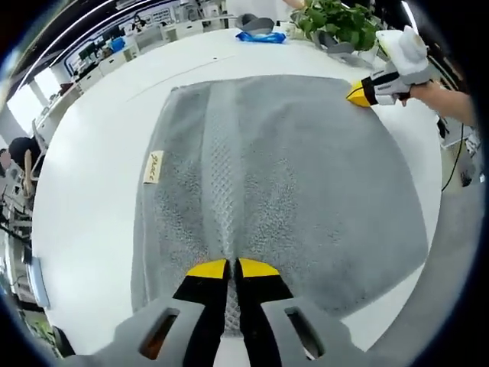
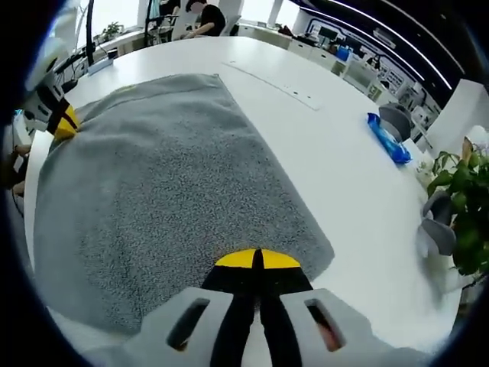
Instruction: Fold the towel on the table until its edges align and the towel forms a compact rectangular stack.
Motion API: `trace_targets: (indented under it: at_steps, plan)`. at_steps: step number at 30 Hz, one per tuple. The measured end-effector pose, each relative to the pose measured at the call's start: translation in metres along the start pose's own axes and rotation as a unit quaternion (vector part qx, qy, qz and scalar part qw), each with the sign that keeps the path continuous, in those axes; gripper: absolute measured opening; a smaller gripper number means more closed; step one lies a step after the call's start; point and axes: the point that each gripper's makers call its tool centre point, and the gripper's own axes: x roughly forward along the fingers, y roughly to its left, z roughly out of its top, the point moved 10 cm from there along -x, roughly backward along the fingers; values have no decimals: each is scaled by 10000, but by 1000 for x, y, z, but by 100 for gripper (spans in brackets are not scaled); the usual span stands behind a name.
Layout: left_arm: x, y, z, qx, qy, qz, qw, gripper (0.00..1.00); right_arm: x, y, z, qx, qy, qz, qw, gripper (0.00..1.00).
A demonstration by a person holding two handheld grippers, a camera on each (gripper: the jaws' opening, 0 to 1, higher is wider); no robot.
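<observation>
Now your left gripper [image 1: 233, 267] pinches the grey towel [image 1: 306, 183] edge; your right gripper [image 2: 257, 258] likewise, jaws pressed together.

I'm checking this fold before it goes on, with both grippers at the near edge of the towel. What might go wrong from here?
1. The left gripper and right gripper look shut on one edge of the gray towel; a thin pinch may slip on lifting.
2. Uneven lifting may leave the edges misaligned.
3. The potted plant and blue packet lie past the far edge, so an overshoot may hit them.
</observation>
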Motion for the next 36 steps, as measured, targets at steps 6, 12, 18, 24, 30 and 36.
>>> trace_targets:
  at_steps: [6, 12, 18, 24, 30, 36]
  plan:
    - [6, 6, 12, 148, 122, 47, 9998, 4, -4, 0, -6, 176, -38, -4, 9998, 0]
    - [10, 12, 21, 272, 182, 46, 9995, 4, -8, 2, -11, 260, -42, -25, 9997, 0]
    - [13, 16, 25, 284, 134, 31, 9995, 4, -13, 5, -18, 332, -51, -2, 9994, 0]
    - [15, 19, 30, 483, 116, 18, 9988, 4, -18, 8, -21, 224, 50, 88, 9997, 0]
    - [18, 24, 36, 485, 99, -38, 9988, 4, -22, 11, -27, 306, 8, 90, 9995, 0]
    - [21, 28, 41, 727, 79, -113, 9973, 4, -26, 15, -31, 330, 24, 96, 9994, 0]
